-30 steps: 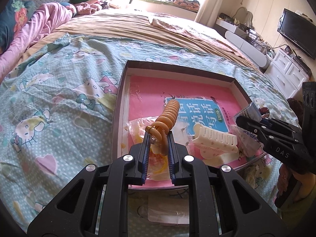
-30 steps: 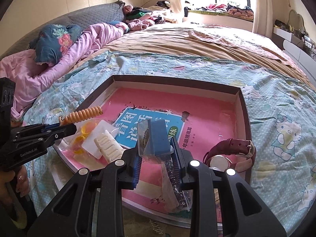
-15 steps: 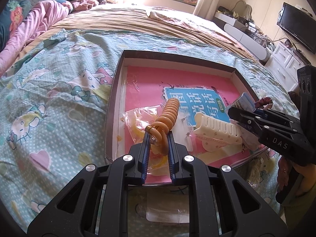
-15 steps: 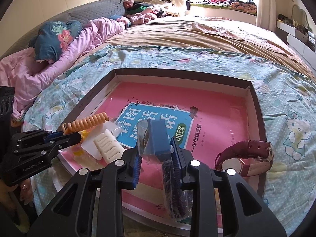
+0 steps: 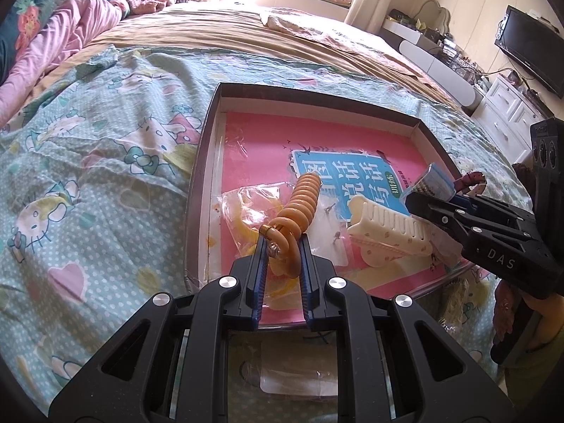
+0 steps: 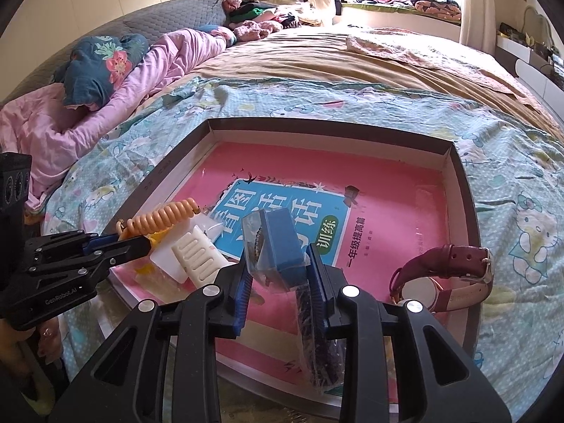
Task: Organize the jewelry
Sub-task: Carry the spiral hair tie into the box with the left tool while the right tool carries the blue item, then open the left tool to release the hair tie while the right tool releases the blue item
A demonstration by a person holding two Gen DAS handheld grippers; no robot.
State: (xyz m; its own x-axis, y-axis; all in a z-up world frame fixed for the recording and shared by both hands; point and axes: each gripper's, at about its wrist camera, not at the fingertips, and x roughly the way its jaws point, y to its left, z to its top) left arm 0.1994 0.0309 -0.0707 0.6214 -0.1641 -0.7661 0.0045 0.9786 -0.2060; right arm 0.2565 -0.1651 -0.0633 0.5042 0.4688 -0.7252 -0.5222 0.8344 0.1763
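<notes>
My left gripper (image 5: 282,243) is shut on the looped end of an orange spiral coil (image 5: 305,199), which sticks up over the near left of the tray. From the right wrist that left gripper (image 6: 137,243) and the orange coil (image 6: 165,216) show at the left. My right gripper (image 6: 278,257) is shut on a clear packet with a blue card (image 6: 282,239); a dark beaded strand hangs down from it. The shallow dark-rimmed tray (image 5: 317,93) lies on the bed with a pink book inside. In the left wrist view the right gripper (image 5: 417,201) hovers over the tray's near right.
In the tray lie a cream hair clip (image 5: 387,225), a clear bag with something yellow (image 5: 246,208) and a maroon-strapped watch (image 6: 444,275) at its right rim. A cartoon-print blanket (image 5: 105,176) surrounds the tray. A pink quilt and pillows lie far left; a dresser and a TV stand at the right.
Both grippers keep their holds. The right gripper with its packet has edged slightly further over the tray; the left has barely shifted.
</notes>
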